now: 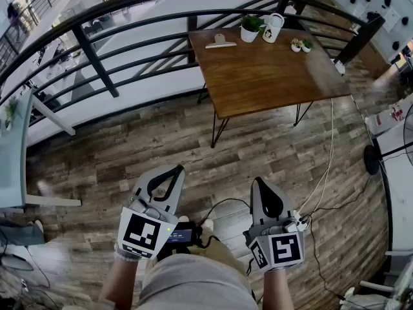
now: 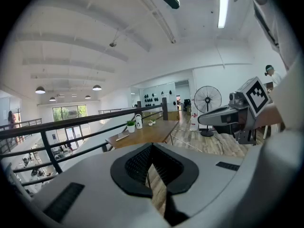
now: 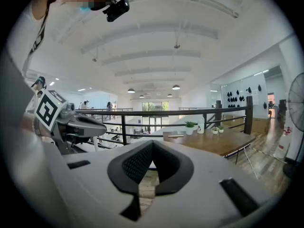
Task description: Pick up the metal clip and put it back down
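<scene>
A brown rectangular wooden table [image 1: 271,63] on thin black legs stands on grey-brown plank floor [image 1: 129,160], just beside a curved black metal railing [image 1: 129,37].

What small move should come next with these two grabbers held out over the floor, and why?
Probably a step toward the table, since the metal clip lies near its far edge, well ahead of the left gripper and right gripper, both shut and empty.

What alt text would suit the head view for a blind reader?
A person holds a left gripper and a right gripper, both shut and empty, above the floor. Ahead, a wooden table bears a metal clip and potted plant.
</scene>
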The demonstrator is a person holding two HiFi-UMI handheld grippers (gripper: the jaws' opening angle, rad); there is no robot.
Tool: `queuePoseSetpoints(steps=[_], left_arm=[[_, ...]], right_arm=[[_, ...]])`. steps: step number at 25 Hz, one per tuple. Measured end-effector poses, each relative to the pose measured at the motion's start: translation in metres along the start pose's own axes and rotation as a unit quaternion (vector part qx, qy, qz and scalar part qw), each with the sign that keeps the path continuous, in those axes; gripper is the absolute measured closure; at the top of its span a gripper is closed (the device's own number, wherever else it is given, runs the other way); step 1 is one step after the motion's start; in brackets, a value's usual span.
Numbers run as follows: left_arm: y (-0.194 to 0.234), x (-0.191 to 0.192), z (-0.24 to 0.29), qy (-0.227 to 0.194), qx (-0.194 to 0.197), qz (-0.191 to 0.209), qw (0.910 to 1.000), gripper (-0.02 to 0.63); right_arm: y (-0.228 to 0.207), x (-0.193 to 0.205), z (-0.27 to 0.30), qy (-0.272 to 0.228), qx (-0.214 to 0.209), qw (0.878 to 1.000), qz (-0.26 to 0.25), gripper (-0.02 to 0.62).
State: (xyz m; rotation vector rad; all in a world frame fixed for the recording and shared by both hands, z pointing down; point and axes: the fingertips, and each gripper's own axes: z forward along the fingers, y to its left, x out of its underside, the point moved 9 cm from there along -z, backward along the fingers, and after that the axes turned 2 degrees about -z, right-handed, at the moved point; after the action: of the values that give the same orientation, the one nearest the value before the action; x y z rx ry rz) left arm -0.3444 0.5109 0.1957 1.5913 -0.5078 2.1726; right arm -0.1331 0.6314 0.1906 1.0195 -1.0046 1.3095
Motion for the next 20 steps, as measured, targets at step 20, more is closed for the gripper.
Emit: queuePoseSetpoints(steps=[20], left_arm=[[0.0016,0.0056,0.0054,0.007,-0.005,-0.012,0.9999,0.600]], right_arm=[[-0.0017,0.0057,0.0095,0.006,-0.008,1.000,0.019,0.592]])
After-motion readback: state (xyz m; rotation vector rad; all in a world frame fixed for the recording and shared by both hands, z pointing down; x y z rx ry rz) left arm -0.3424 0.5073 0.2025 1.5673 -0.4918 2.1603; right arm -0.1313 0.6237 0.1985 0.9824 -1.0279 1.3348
